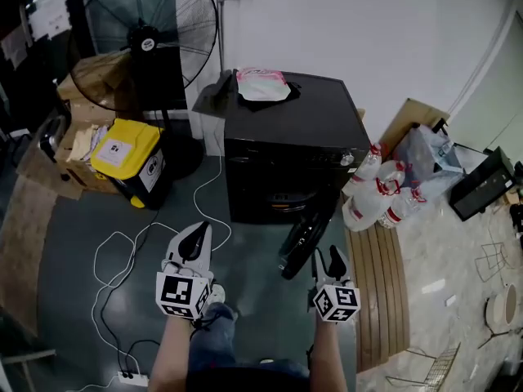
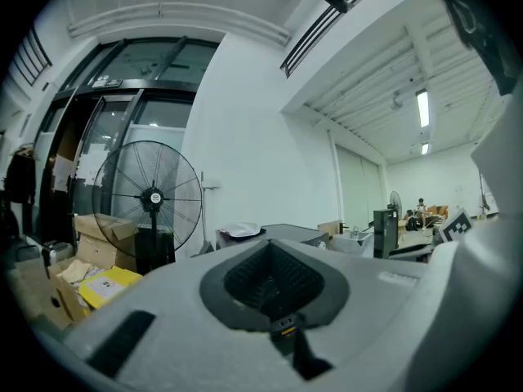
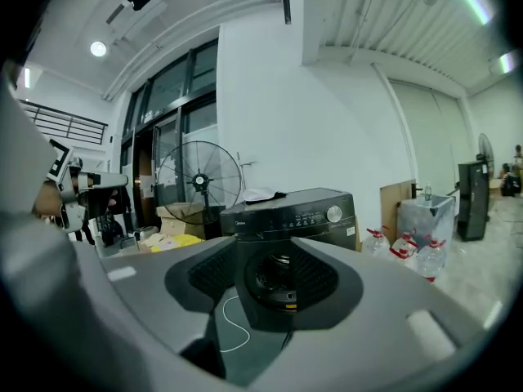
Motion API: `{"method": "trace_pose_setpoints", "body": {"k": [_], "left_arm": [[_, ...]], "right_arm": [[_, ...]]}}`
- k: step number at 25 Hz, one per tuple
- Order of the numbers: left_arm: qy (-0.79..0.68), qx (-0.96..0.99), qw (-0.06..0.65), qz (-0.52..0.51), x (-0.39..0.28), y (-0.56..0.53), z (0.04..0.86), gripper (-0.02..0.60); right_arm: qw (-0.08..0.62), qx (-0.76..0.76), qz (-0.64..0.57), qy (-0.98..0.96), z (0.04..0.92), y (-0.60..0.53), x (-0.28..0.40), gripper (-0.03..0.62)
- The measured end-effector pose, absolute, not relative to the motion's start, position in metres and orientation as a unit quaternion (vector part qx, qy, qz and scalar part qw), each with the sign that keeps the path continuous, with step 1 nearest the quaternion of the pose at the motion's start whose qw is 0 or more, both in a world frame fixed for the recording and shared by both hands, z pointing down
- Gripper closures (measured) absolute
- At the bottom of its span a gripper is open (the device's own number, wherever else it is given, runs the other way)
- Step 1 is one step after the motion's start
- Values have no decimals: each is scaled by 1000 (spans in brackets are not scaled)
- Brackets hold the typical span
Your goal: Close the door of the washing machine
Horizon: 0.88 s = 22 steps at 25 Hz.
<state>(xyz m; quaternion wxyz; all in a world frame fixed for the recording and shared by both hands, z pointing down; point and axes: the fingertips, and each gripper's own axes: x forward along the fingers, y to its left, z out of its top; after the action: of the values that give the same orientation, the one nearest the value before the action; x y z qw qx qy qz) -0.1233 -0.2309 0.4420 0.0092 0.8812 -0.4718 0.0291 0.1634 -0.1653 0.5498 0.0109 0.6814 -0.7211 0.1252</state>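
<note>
The black front-loading washing machine [image 1: 294,149] stands in the middle of the head view. Its round door [image 1: 306,232] is swung open, out toward me on the right. My right gripper [image 1: 325,260] hangs just short of the door's near edge, open, with nothing between its dark fingers. In the right gripper view the machine [image 3: 298,215] and its drum opening show through the gap of the right gripper [image 3: 278,292]. My left gripper [image 1: 194,239] is to the door's left over the floor, its white jaws shut and empty. In its own view the left gripper [image 2: 274,288] points past the machine's top [image 2: 286,233].
A pink-and-white bag [image 1: 261,84] lies on the machine. A large floor fan [image 1: 151,39], cardboard boxes and a yellow-lidded bin [image 1: 127,149] stand at the left. Water bottles [image 1: 380,190] and a slatted wooden board [image 1: 380,284] are at the right. A white cable [image 1: 122,251] loops over the floor.
</note>
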Motion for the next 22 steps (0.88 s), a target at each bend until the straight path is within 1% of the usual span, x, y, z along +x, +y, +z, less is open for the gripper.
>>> {"method": "trace_pose_setpoints", "body": {"k": [6, 10, 15, 22], "left_arm": [[-419, 907, 10, 40, -126, -328, 439, 574], [-388, 921, 11, 37, -123, -376, 439, 574], [-357, 933, 23, 44, -104, -407, 450, 574], [-327, 942, 40, 64, -84, -420, 469, 574]], "right_arm": [[7, 733, 148, -664, 558, -226, 167, 402], [4, 764, 157, -626, 567, -243, 172, 402], [19, 786, 181, -591, 589, -244, 184, 402], [46, 796, 226, -559, 634, -238, 204, 402]]}}
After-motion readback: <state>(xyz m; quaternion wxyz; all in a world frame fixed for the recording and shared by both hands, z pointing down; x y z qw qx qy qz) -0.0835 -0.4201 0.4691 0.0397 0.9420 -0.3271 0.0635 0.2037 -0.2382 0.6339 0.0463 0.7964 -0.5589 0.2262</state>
